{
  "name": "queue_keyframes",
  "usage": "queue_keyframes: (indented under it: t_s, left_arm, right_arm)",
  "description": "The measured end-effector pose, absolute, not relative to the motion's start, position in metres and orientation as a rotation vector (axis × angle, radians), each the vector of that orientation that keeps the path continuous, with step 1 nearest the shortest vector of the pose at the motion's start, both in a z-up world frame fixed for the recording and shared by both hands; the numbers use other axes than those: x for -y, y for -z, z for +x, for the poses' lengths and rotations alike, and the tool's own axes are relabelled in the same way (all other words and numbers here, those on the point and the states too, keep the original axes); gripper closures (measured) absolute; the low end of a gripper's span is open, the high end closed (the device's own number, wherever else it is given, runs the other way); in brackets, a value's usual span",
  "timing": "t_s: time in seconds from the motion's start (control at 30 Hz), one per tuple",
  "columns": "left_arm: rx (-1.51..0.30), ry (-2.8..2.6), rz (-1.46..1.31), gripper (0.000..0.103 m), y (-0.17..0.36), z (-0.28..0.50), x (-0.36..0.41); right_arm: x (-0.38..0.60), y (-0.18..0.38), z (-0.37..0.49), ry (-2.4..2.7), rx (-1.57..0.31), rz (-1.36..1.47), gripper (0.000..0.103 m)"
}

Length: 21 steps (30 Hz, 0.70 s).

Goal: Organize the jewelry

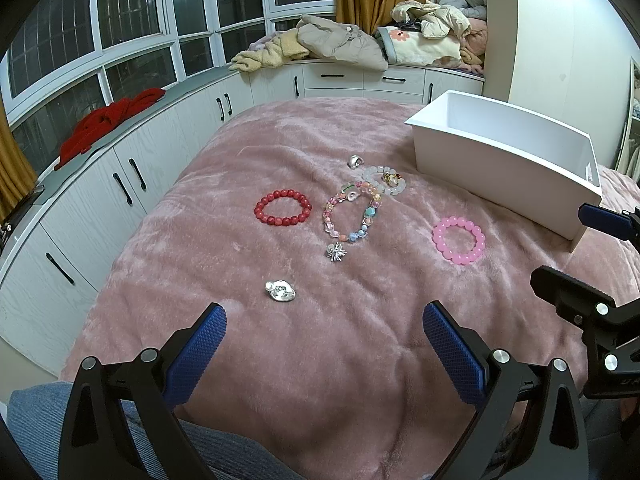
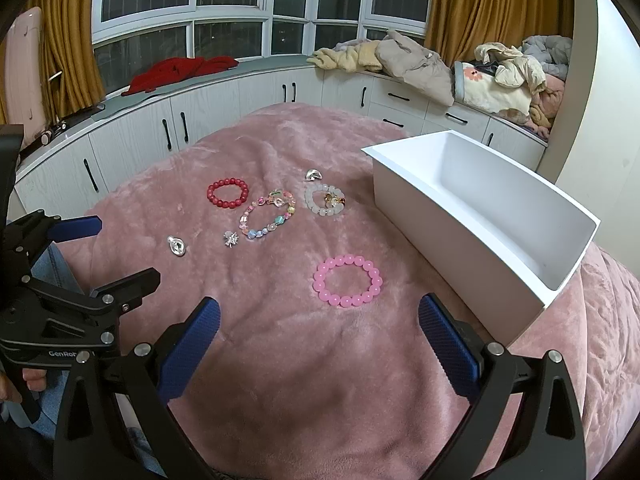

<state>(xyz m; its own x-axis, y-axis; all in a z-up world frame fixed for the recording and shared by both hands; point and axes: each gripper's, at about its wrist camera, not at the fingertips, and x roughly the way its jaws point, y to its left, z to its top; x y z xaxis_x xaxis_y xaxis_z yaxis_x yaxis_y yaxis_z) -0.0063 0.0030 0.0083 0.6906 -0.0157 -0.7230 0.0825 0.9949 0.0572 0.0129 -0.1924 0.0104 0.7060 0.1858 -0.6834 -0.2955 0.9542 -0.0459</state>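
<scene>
Hovering over pink blanket (image 2: 280, 360), both grippers' jaws wide, empty. Pink bead bracelet (image 2: 347, 280) just ahead of right gripper (image 2: 320, 344): light, probably elastic-strung, slippery; pinch across one bead arc. White bin (image 2: 472, 248) ahead-right, empty. Left gripper (image 1: 324, 352) nearest silver heart charm (image 1: 280, 291).

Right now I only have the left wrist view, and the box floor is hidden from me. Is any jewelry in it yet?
Observer: No. The right wrist view looks down into the white box, and its floor is bare.
Operator: I only catch the edge of the right claw. What is it doing?
Observer: The right claw is open and holds nothing. The pink bracelet lies on the blanket just ahead of its gap.
</scene>
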Motion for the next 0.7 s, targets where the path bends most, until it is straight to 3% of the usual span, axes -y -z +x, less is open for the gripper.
queue_keyframes:
  t_s: [0.7]
  left_arm:
    - [-0.808, 0.054, 0.087, 0.003, -0.0076, -0.0060, -0.0026]
  right_arm:
    - [0.1922, -0.0104, 0.0124, -0.268, -0.741, -0.159, 0.005]
